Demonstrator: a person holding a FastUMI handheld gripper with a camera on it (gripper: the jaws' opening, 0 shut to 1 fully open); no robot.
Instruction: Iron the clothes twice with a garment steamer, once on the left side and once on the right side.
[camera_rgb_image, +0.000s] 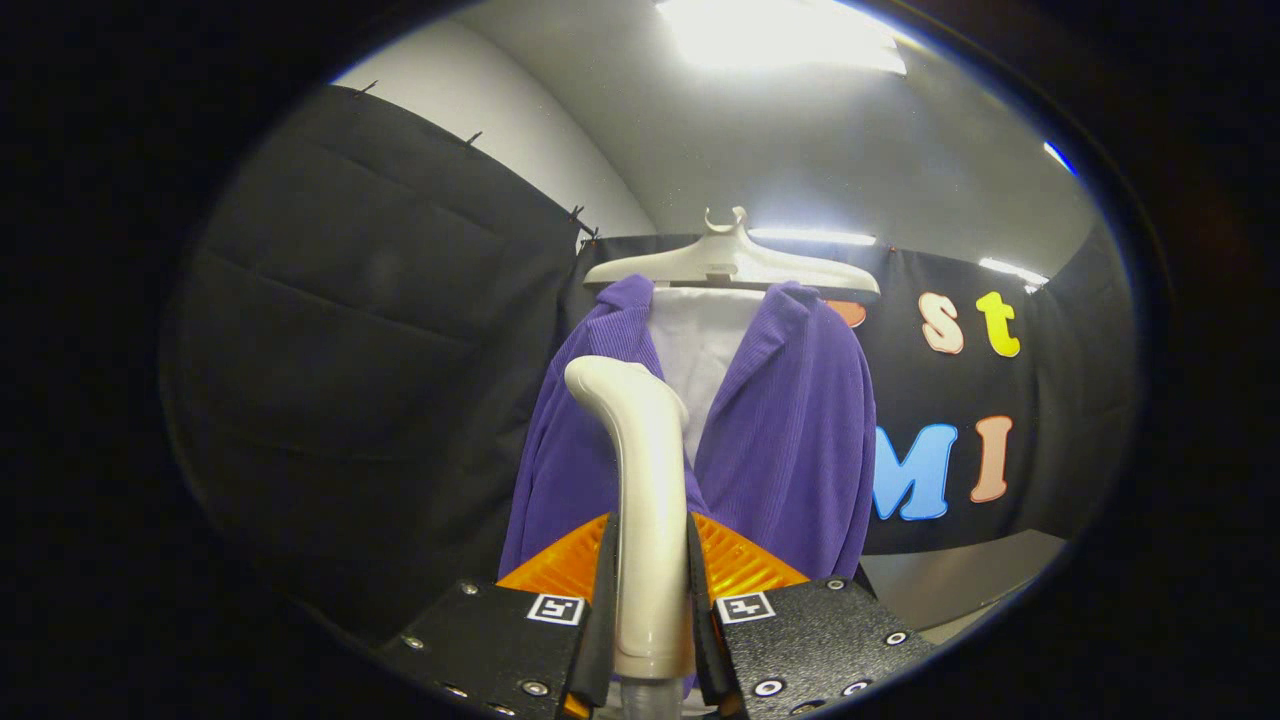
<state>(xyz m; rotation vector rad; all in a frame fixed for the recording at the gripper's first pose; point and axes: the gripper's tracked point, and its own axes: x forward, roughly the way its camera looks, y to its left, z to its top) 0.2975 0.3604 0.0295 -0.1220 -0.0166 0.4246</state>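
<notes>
Both jaws of my gripper (650, 600) are squeezed in tight on the handle of the garment steamer (645, 480), one finger pressing on each side. Only the width of the handle keeps them apart. I see the handle as a smooth, cream stick that stands up between the fingers. Near its top it bends over to the left into a round end. That round end sits in front of the left half of the purple jacket (790, 440), and I cannot tell if it touches the cloth.

I see the jacket hanging just ahead of the fingers, facing me. It has thin ribs running down it, and it is open at the front. A white shirt (700, 350) shows in the gap between its two sides. Both clothes hang on a pale hanger (735, 262) with a small hook on top.

Behind the clothes I see the black cloth wall (370, 330) of the booth, which also wraps round on the left. Above it I see a grey wall and bright lamps (780, 35) on the ceiling. To the lower right, beyond the jacket, I see a bit of a grey flat surface (960, 580).
</notes>
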